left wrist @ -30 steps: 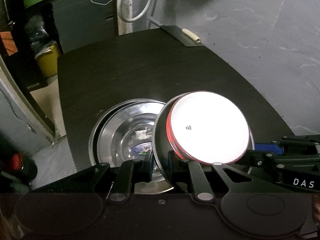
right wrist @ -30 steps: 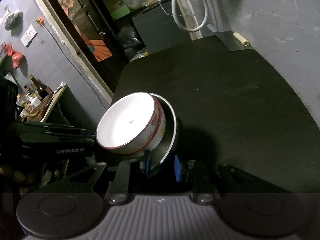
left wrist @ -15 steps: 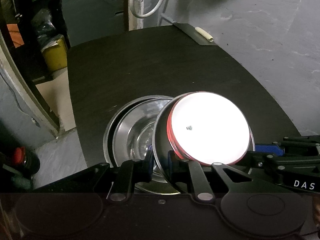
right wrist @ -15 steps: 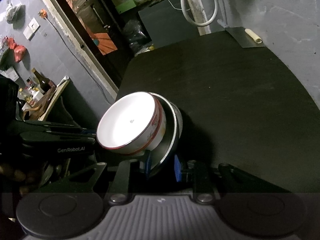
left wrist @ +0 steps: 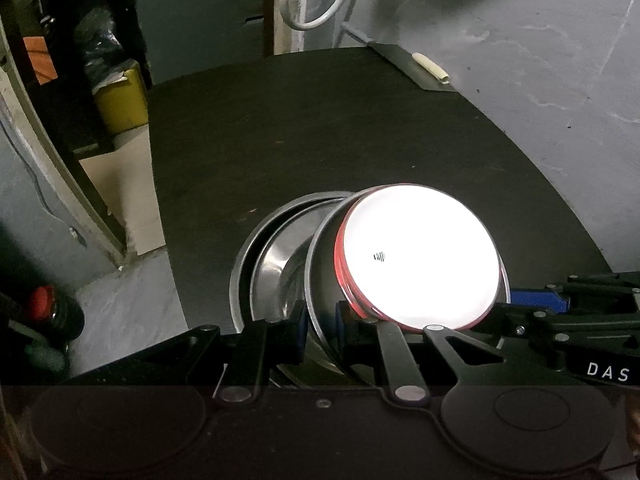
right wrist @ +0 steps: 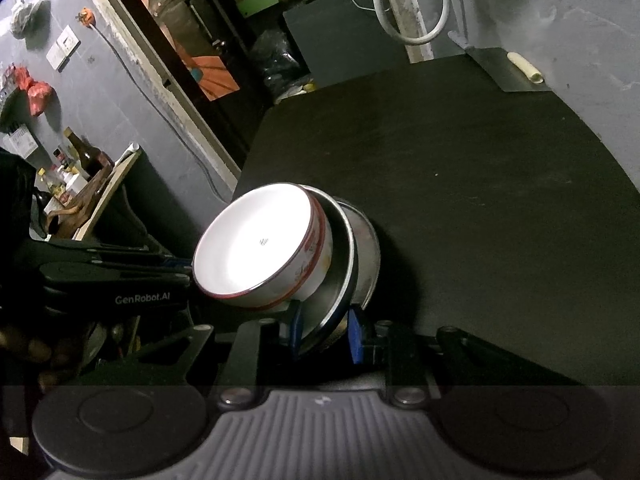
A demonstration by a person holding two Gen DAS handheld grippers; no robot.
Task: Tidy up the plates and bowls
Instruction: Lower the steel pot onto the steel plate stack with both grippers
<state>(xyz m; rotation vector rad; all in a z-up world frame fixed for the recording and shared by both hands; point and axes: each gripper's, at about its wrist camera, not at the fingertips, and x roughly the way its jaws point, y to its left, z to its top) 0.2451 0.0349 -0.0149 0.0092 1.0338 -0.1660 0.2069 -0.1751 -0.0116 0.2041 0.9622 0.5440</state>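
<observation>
A white bowl with a red rim sits tilted in a steel plate. More steel plates are nested behind it. The stack hangs over the near left part of the dark table. My left gripper is shut on the near rim of the plate under the bowl. My right gripper has its blue pads shut on the stack's rim from the other side. Each gripper shows in the other's view: right gripper, left gripper.
A flat dark sheet with a pale roll lies at the table's far right corner. A white hose loop hangs behind the table. A yellow box and a shelf of bottles stand to the left.
The table has slid to the right in both views, so both grippers have moved left together with the stack. The bowl and plates sit the same between the fingers.
</observation>
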